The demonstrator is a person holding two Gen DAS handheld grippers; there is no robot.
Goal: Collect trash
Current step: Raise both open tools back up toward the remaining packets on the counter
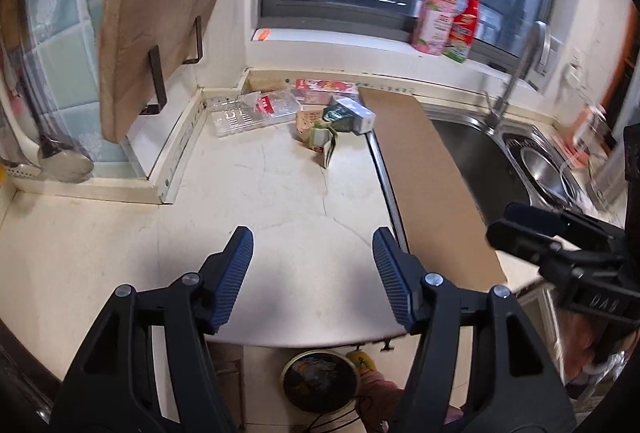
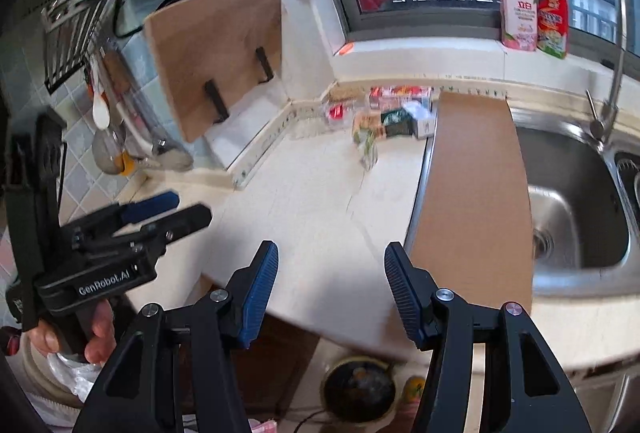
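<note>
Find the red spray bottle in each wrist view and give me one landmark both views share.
Left wrist view: the red spray bottle stands upper right on the window sill, right of the pink bottle.
Right wrist view: the red spray bottle stands upper right on the sill, again right of the pink bottle.
Shared landmark: the brown board lying across the sink's left edge.

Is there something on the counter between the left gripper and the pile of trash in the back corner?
Nothing visible. The left gripper is open and empty, and only bare countertop lies between it and the trash pile. The brown board lies off to the right, over the sink's edge.
</note>
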